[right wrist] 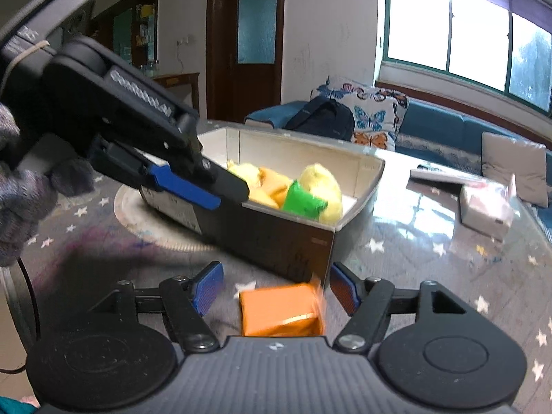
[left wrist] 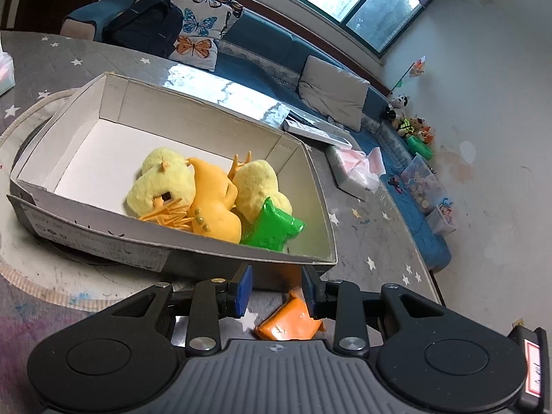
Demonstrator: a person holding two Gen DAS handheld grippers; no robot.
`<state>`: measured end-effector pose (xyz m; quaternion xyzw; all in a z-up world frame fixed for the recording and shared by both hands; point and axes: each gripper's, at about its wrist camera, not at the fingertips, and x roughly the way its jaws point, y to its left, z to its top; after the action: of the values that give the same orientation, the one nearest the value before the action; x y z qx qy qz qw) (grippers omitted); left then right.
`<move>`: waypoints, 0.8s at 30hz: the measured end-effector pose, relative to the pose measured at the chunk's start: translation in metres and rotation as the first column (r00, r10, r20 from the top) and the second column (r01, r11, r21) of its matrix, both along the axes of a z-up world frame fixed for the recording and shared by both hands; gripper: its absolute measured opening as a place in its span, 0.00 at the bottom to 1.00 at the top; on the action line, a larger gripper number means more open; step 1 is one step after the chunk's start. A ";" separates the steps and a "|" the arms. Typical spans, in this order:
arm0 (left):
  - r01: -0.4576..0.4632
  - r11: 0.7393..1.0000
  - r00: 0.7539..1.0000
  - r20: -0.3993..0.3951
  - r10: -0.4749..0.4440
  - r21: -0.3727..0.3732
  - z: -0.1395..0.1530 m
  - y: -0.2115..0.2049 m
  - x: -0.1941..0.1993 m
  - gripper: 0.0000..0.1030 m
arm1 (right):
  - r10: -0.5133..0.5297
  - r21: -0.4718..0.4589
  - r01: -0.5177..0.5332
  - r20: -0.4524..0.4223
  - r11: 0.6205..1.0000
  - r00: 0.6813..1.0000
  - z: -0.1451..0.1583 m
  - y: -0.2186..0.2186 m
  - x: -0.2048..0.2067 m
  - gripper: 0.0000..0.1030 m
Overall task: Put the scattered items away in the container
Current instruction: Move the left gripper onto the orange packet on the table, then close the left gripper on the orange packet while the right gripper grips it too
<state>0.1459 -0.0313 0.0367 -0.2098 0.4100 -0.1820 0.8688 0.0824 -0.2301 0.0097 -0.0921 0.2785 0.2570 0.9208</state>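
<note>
Right gripper (right wrist: 277, 272) fingers open astride orange packet (right wrist: 279, 308) beside box (right wrist: 272, 238); left gripper (left wrist: 276, 272) fingers drawn close, empty

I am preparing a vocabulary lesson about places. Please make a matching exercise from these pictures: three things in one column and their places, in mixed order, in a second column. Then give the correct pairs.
Things
1. green packet
2. orange packet
3. black backpack

Places
A. on the sofa
B. on the table, between the fingers of the open right gripper
C. in the cardboard box, beside the yellow plush toys

Pairs: 1-C, 2-B, 3-A
</note>
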 end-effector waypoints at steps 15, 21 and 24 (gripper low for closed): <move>0.113 0.992 0.992 -0.068 -0.110 0.052 -0.032 -0.030 0.005 0.32 | -0.020 -0.028 0.018 -0.058 0.999 0.998 -0.023 0.000 0.000 0.80; 0.138 0.989 0.988 -0.076 -0.133 0.058 -0.038 -0.035 0.010 0.34 | -0.020 -0.039 0.017 -0.063 0.999 0.998 -0.029 0.002 -0.001 0.81; 0.142 0.989 0.987 -0.079 -0.139 0.047 -0.040 -0.036 0.012 0.34 | -0.023 -0.038 0.021 -0.064 0.999 0.998 -0.030 0.003 0.001 0.80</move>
<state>0.1579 -0.0671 -0.0032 -0.1643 0.4608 -0.2239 0.8429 0.0829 -0.2272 -0.0200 -0.0979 0.3138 0.2443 0.9123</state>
